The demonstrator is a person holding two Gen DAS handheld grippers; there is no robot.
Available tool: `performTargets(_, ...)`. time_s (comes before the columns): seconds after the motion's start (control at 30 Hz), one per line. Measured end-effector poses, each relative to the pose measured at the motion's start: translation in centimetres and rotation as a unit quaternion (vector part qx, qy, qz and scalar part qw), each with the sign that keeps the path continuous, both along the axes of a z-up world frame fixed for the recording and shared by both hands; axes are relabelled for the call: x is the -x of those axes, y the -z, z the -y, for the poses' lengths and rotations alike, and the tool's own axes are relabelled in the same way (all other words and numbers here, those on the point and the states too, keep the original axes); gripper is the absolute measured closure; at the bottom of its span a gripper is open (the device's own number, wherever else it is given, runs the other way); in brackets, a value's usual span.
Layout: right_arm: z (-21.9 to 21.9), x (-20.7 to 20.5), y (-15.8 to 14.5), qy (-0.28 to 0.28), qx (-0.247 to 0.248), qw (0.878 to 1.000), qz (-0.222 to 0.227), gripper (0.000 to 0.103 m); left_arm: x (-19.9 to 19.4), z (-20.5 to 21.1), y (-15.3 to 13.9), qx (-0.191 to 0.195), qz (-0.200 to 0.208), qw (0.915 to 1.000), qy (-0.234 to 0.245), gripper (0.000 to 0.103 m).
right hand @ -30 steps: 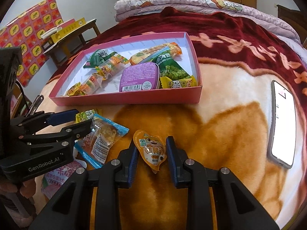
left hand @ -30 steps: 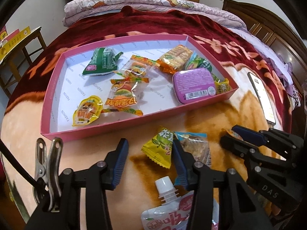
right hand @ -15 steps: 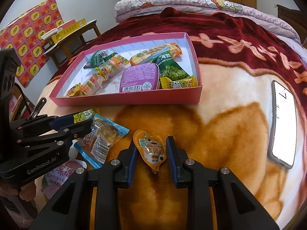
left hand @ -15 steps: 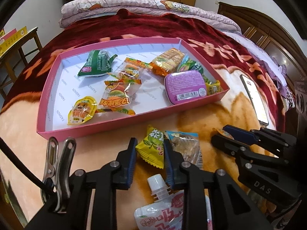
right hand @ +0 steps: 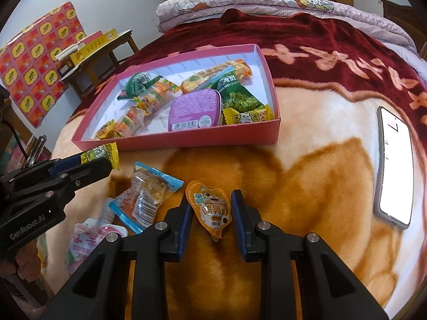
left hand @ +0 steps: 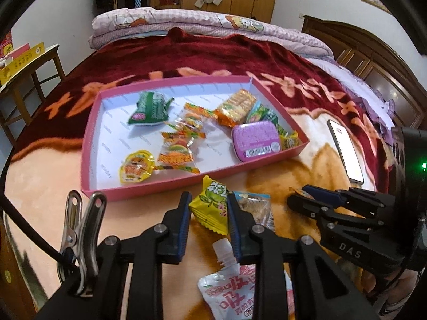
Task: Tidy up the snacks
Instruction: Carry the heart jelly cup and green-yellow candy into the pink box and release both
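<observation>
My left gripper (left hand: 208,206) is shut on a yellow candy packet (left hand: 210,208) and holds it just above the blanket, close to the near wall of the pink box (left hand: 170,185). From the right wrist view the same yellow candy packet (right hand: 102,153) shows at the left gripper's (right hand: 102,160) tips. My right gripper (right hand: 210,208) is shut on an orange snack pouch (right hand: 210,209) with a cartoon animal. The pink box (right hand: 186,138) holds several snacks and a purple tin (right hand: 193,110).
A blue-edged clear snack bag (right hand: 148,197) and a white spouted drink pouch (right hand: 90,237) lie on the orange blanket between the grippers. A phone (right hand: 395,165) lies face up at the right. A wooden stool (left hand: 29,66) stands beside the bed at the left.
The left gripper's jaws closed on the yellow candy packet and lifted it off the blanket, toward the box. The right gripper stayed still, holding the orange pouch.
</observation>
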State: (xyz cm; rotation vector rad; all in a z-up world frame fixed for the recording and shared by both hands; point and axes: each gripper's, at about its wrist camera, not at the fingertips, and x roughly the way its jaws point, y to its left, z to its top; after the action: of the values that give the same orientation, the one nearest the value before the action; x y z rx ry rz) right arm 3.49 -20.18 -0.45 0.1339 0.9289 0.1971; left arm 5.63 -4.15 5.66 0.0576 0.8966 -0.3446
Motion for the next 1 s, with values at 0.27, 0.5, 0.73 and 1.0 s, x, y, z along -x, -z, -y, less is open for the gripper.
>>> performTargets(0.27, -1.1, 0.1, -2.0, -0.014, 0.005, 0.999, 0.028, 0.074, -0.5, -1.4, -0.8, -0.002, 0.011, 0.9997, -0.024, 0.076)
performTargets(0.5, -2.2, -0.6, -3.0, -0.03, 0.007, 0.999, 0.04, 0.074, -1.0, -2.2, -1.4, -0.007, 0.024, 0.999, -0.037, 0.076)
performTargets(0.73, -3.1, -1.4, -3.6, -0.041, 0.009, 0.998, 0.048, 0.074, -2.5, -3.0, -1.6, -0.014, 0.029, 0.9982, -0.051, 0.076)
performTargets(1.0, -4.3, -2.5, -4.3, -0.05, 0.003, 0.997, 0.058, 0.074, -4.7, -3.4, -1.5, -0.021, 0.028, 0.9973, -0.064, 0.076)
